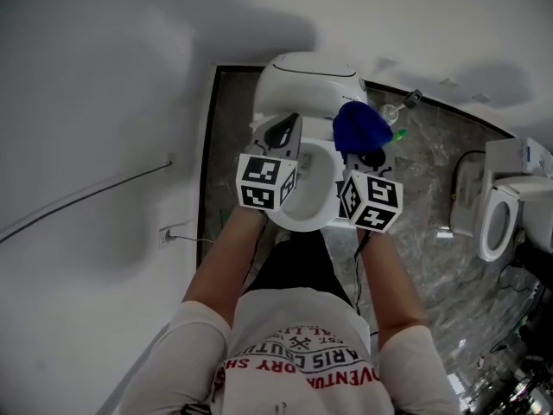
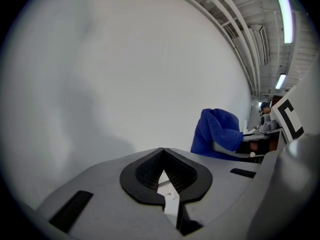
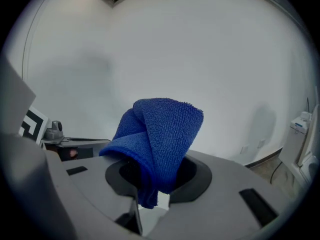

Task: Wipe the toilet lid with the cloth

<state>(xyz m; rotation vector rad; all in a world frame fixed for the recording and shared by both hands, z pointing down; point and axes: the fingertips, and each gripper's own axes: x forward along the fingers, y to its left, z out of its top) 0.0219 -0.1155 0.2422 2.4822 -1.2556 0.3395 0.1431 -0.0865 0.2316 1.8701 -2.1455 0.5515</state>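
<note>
A white toilet point(image 1: 304, 83) stands below me against the wall, its open bowl rim point(image 1: 304, 219) showing between my two marker cubes. My right gripper point(image 1: 367, 152) is shut on a folded blue cloth point(image 1: 360, 126), which bulges up out of the jaws over the toilet's right side. In the right gripper view the cloth point(image 3: 161, 139) fills the jaws of the right gripper point(image 3: 150, 186) against a white wall. My left gripper point(image 1: 278, 133) hovers over the toilet's left side. Its jaws point(image 2: 163, 154) are shut on nothing, and the blue cloth point(image 2: 218, 133) shows to its right.
A second white toilet point(image 1: 499, 219) stands at the right on the dark marble floor point(image 1: 432, 180). A white wall point(image 1: 95, 102) with a thin cable point(image 1: 86, 199) and a socket point(image 1: 164, 234) closes the left. A small valve point(image 1: 413, 98) and a green item point(image 1: 399, 134) sit behind the toilet.
</note>
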